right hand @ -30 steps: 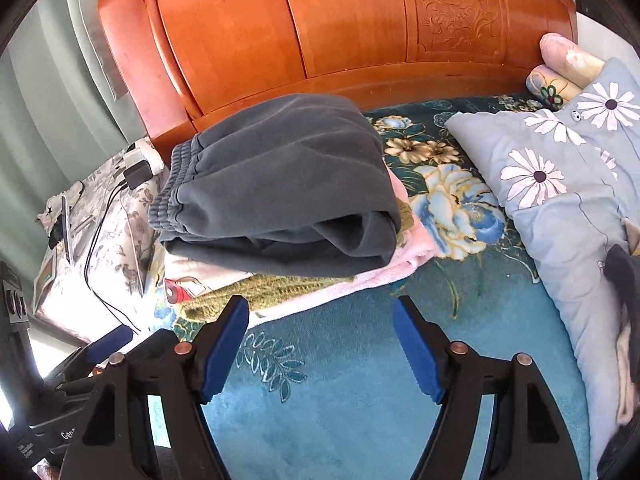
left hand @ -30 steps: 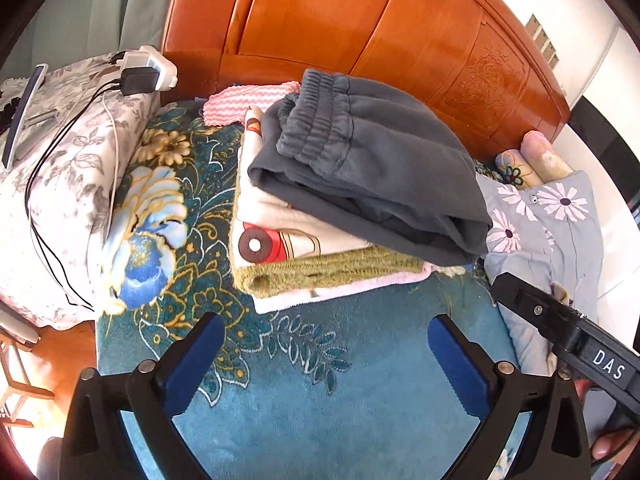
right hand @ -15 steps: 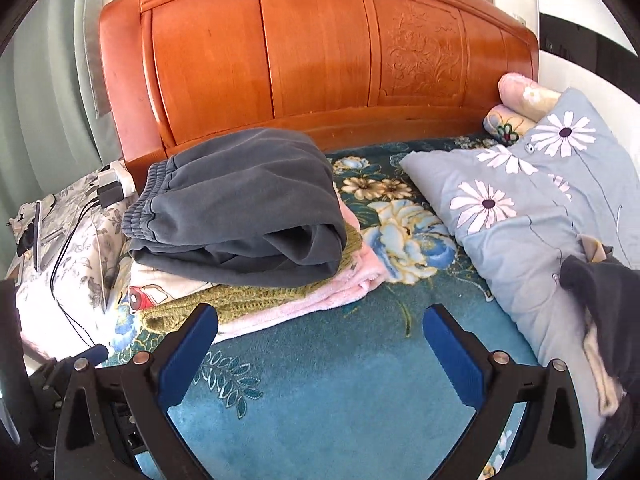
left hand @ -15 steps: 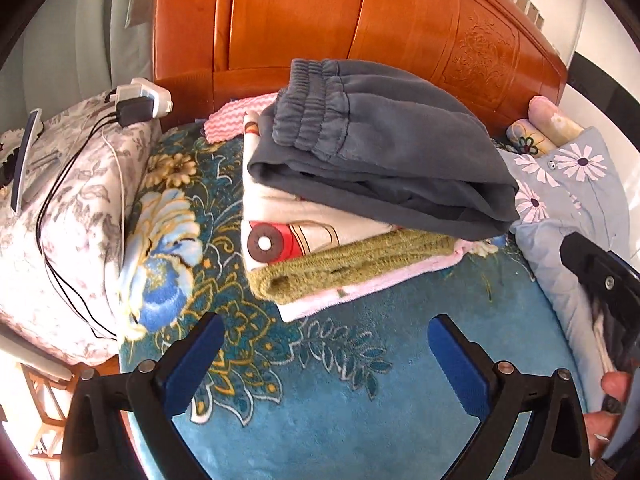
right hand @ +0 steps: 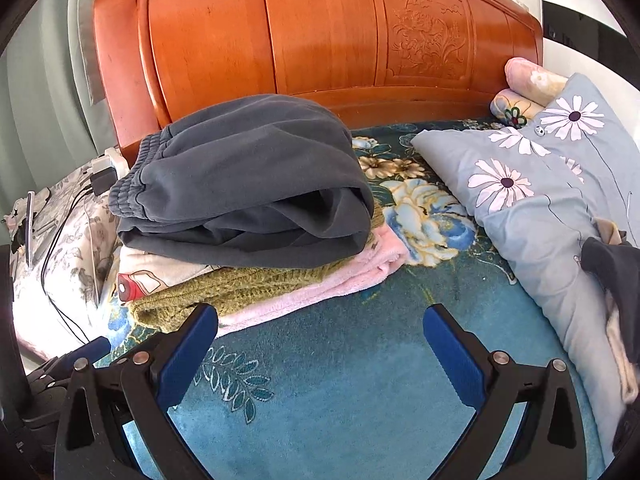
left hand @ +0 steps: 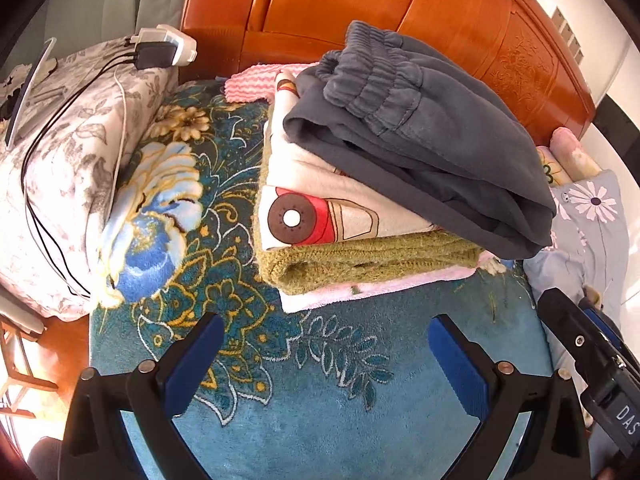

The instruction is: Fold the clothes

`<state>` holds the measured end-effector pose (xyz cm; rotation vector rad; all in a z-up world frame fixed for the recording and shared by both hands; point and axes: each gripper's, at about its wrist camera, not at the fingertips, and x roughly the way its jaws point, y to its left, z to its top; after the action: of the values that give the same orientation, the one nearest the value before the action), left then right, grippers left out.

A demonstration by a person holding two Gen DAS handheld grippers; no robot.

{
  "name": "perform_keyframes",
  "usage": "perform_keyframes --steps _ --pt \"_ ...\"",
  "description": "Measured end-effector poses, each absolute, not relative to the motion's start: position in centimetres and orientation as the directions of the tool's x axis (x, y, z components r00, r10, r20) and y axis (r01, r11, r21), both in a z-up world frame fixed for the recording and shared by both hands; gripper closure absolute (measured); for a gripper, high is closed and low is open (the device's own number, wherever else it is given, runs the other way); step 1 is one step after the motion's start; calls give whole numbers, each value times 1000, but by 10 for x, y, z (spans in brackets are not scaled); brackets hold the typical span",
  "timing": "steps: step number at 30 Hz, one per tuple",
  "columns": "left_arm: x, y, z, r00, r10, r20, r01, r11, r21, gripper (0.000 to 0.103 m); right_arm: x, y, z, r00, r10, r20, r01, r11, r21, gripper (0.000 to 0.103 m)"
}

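Note:
A stack of folded clothes lies on the blue floral blanket [left hand: 340, 392]. Grey sweatpants [left hand: 420, 136] are on top, over a white printed garment [left hand: 320, 196], an olive knit sweater [left hand: 360, 264] and a pink fleece piece [left hand: 360, 292]. The stack also shows in the right wrist view, with the sweatpants [right hand: 248, 184] topmost. My left gripper [left hand: 322, 344] is open and empty, just in front of the stack. My right gripper [right hand: 320, 336] is open and empty, in front of the stack's right end. A dark garment [right hand: 612, 280] lies at the far right edge.
An orange wooden headboard [right hand: 320, 40] stands behind the stack. A grey daisy-print quilt [right hand: 540, 184] lies to the right. A flowered pillow [left hand: 60, 152] at the left carries chargers and cables [left hand: 156, 52]. The other gripper's body [left hand: 592, 364] shows at lower right.
Both grippers have shifted slightly in front of the stack and stay open. The right gripper's jaws had opened wider a second ago. The stack has not moved.

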<state>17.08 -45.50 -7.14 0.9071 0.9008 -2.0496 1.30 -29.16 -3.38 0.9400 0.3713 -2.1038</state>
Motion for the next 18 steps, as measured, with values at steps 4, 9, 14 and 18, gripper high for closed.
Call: perform_keyframes --steps 4,9,14,18 --pt "171 -458 -77 -495 -302 -815 815 -486 -315 0 13 -297 -38 -407 -527 -746 765 -643 36 1" --pt "170 -461 -80 -495 -286 -820 815 -481 -324 0 10 -301 -44 -393 -520 -759 754 -655 58 1" --pt "163 -458 -83 -473 -282 -835 815 -500 -293 0 8 -305 -46 -387 -500 -774 752 -657 48 0" --pt "156 -451 -80 -473 -289 -832 800 -537 -268 0 12 -308 -47 -385 -493 -780 772 -635 20 0"
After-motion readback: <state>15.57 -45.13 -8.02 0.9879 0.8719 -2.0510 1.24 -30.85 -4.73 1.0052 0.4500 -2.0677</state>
